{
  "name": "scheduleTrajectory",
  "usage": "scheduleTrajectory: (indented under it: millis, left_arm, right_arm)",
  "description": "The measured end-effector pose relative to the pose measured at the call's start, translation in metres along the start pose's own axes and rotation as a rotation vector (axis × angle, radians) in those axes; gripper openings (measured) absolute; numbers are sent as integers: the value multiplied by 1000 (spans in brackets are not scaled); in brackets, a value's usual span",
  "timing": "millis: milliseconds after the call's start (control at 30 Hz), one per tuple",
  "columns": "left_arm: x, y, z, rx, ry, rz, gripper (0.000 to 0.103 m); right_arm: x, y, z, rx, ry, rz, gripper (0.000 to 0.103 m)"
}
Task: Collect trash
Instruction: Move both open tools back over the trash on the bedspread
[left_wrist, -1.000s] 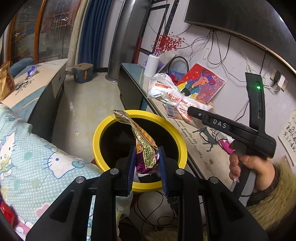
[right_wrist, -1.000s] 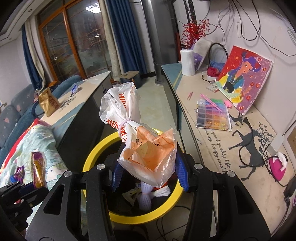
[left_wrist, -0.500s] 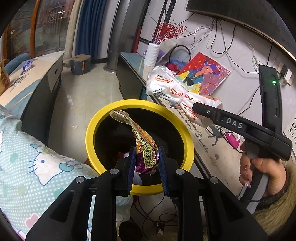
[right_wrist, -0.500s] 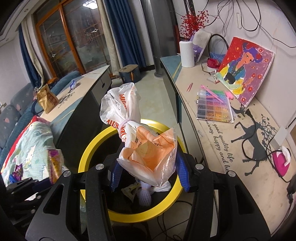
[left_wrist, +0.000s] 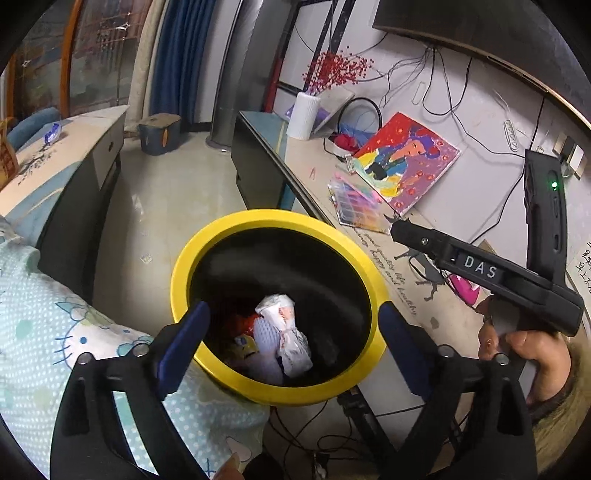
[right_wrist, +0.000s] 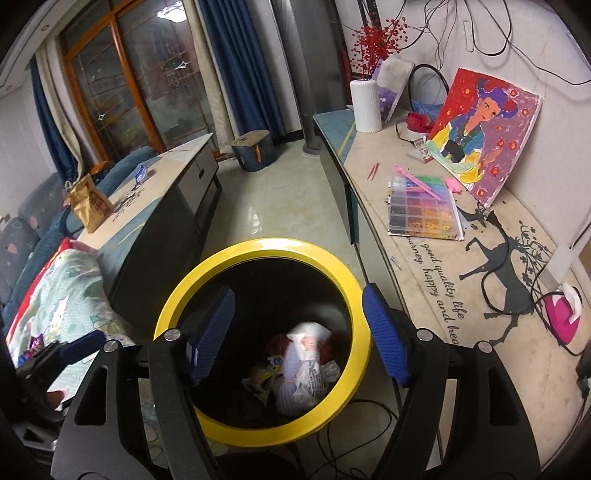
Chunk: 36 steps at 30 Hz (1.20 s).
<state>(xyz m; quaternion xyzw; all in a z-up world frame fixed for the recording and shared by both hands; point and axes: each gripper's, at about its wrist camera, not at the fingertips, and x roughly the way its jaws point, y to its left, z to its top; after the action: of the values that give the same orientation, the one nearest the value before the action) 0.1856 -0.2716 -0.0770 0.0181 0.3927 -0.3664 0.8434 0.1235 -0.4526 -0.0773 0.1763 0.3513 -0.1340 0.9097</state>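
A black bin with a yellow rim (left_wrist: 273, 218) stands on the floor; it also shows in the right wrist view (right_wrist: 258, 245). Inside lies a white plastic bag (left_wrist: 284, 339) among other wrappers, also seen in the right wrist view (right_wrist: 303, 373). My left gripper (left_wrist: 291, 325) is open and empty over the bin's near edge. My right gripper (right_wrist: 299, 328) is open and empty above the bin mouth. The right gripper's body (left_wrist: 480, 266) shows at the right of the left wrist view.
A long low cabinet (right_wrist: 443, 258) at the right carries a bead box (right_wrist: 424, 210), a painting (right_wrist: 484, 133) and a white vase (right_wrist: 365, 107). A coffee table (right_wrist: 155, 192) with a snack bag (right_wrist: 90, 206) stands left. A patterned blanket (left_wrist: 44, 332) lies beside the bin.
Both grippers have opened. The snack wrapper left the left gripper and the plastic bag left the right gripper; the bag now lies in the bin.
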Motion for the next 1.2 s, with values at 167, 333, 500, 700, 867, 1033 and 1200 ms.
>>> scheduleTrajectory:
  millis: [167,333,500,700,867,1033,1200]
  left_arm:
    - [-18,2,1,-27,-39,13,94]
    - [-46,2,-1,-18,-98,61,96]
    - [-70,9,0,-29,-148,112,96]
    - [-99,24,-2,-71,-206,164,96]
    - [-118,38,-7,-103,-236,206,96]
    - [-134,51,-13,-134,-262,249,96]
    - [-152,62,-18,-150,-288,279,96]
  right_arm:
    - [-7,4,3,-14,-32,-7,68]
    - [-14,14,3,-43,-53,-2,71]
    - [-21,28,2,-69,-70,23,75]
    - [-29,42,1,-100,-86,48,77]
    - [-35,53,0,-120,-100,67,77]
    - [-45,68,-3,-147,-120,101,77]
    - [-52,86,-8,-173,-122,142,77]
